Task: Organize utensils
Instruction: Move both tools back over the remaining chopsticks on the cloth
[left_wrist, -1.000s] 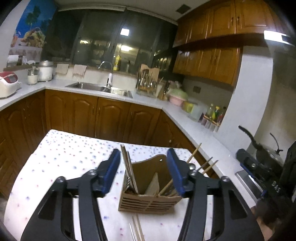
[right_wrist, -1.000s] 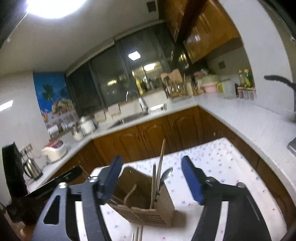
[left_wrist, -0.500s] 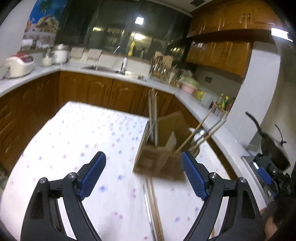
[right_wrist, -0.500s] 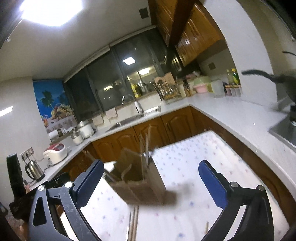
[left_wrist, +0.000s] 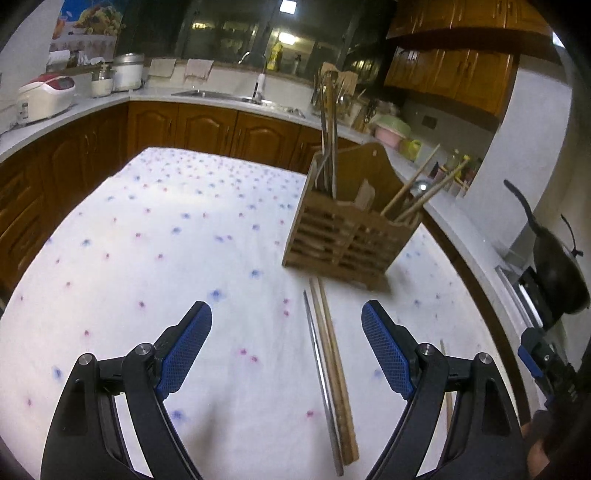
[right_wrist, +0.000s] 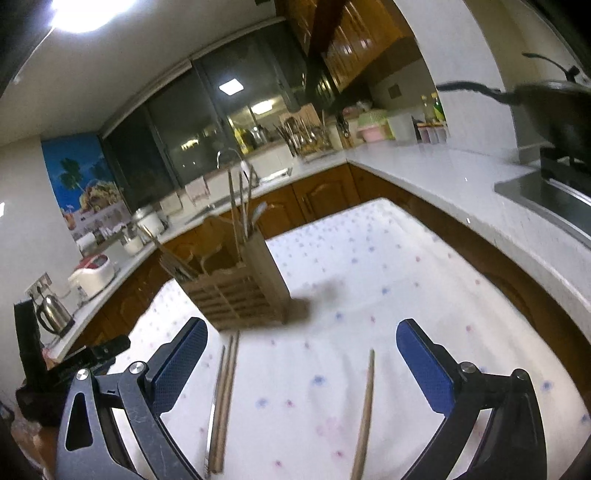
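**Both grippers open above loose chopsticks; holder upright on table**

Left gripper (left_wrist: 286, 319): jaws wide apart, nothing between the blue pads (left_wrist: 186, 349). It hangs over the tablecloth (left_wrist: 147, 229), white with small red and blue dots.

Right gripper (right_wrist: 301, 338): jaws spread fully, empty. A single wooden chopstick (right_wrist: 365, 410) lies on the cloth below the gap, nearer the right-hand finger, not touched by either pad.

Wooden utensil holder (left_wrist: 349, 229) stands upright on the table, past the left gripper's fingertips and off to the right of its centre line. Left compartment: metal utensils (left_wrist: 328, 140) standing nearly straight. Right compartment: wooden chopsticks (left_wrist: 421, 188) leaning outward to the right, with what looks like a spoon bowl among them; blurred, cannot confirm.

On the cloth in front of the holder: a loose bundle (left_wrist: 332, 373) of two wooden chopsticks with one metal stick alongside, lying side by side and touching, their far ends close to the holder's base. In the left wrist view the bundle runs between the fingers, closer to the right one. In the right wrist view it lies just beside the left finger.

Surroundings: wooden cabinets (left_wrist: 207, 129), sink (left_wrist: 218, 95), rice cooker (left_wrist: 44, 98), kettle (right_wrist: 53, 314), black pan (left_wrist: 557, 273) on the stove at right. Nothing stands between either gripper and the loose sticks
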